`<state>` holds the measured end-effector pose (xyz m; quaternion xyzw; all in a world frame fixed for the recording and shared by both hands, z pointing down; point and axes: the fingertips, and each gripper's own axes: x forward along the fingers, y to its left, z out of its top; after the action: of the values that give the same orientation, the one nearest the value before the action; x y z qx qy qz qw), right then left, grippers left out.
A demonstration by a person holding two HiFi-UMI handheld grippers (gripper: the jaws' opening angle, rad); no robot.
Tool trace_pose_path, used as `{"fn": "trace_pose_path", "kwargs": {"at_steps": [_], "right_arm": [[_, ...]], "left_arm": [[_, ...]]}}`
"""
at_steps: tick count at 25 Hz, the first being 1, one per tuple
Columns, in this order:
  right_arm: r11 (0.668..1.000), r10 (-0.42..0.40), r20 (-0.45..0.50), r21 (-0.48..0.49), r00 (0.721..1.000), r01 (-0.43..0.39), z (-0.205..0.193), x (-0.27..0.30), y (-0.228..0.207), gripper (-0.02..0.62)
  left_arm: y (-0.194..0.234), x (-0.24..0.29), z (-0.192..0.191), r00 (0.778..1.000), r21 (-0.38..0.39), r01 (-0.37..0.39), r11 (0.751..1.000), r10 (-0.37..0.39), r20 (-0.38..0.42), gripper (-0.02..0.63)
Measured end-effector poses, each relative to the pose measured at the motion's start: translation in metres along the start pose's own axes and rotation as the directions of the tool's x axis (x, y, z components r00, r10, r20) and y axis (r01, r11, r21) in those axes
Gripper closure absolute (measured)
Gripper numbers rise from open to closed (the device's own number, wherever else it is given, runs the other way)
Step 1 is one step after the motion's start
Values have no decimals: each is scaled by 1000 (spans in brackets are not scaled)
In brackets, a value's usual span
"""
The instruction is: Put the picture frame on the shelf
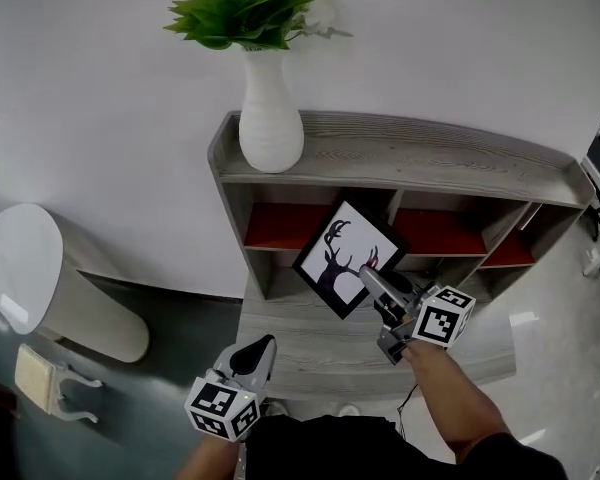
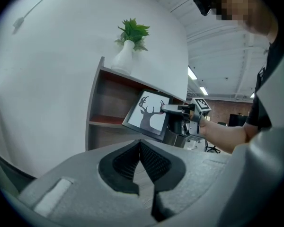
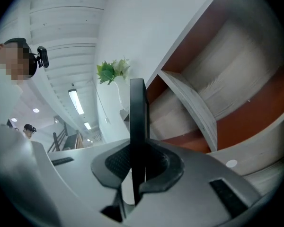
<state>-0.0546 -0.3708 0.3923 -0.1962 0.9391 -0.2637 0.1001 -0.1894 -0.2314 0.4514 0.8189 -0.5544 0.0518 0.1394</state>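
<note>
The picture frame [image 1: 338, 256], black-edged with a black deer silhouette on white, hangs tilted in front of the grey shelf unit [image 1: 430, 153], level with its upper compartments. My right gripper [image 1: 367, 276] is shut on the frame's lower right edge. In the right gripper view the frame [image 3: 137, 112] stands edge-on between the pads, with the shelf's compartments [image 3: 199, 117] close behind it. My left gripper [image 1: 263, 346] hovers lower left over the shelf's lower board, shut and empty. In the left gripper view its jaws [image 2: 141, 148] meet, and the frame [image 2: 149, 112] and the right gripper [image 2: 173, 109] show ahead.
A white vase with a green plant [image 1: 270, 118] stands on the left end of the shelf top. The compartments have red back panels [image 1: 280, 226] and grey dividers. A white rounded container [image 1: 25, 263] stands on the floor at the left. The wall is right behind the shelf.
</note>
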Motion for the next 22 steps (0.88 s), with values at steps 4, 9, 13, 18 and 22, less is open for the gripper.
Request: {"fn": "trace_pose_path", "kwargs": {"at_steps": [4,9,13,18,22], "right_arm": [[1000,-22,23,-2,999,22,14,34,-3,546],[998,-68,11,6,998,68,23,62,-16,546],[996,-84,-14,14,996,84,24,87,-27,546],[997,-79,-67,1,995,79,21,122,-35,546],[994,-60,-122,-98,991,48,23,150,-33,546]], "left_arm": [[27,-2,1,1000,-15,25,1000,-25,10,597],[48,-4,0,998,-28,63,998,-62,19,597],[69,-11,6,998,-28,59,998,-58,40,597],[84,-17,6,997,-53,52,997,-49,59,597],[92,-22,5,997,-67,41,997,-36,68,597]]}}
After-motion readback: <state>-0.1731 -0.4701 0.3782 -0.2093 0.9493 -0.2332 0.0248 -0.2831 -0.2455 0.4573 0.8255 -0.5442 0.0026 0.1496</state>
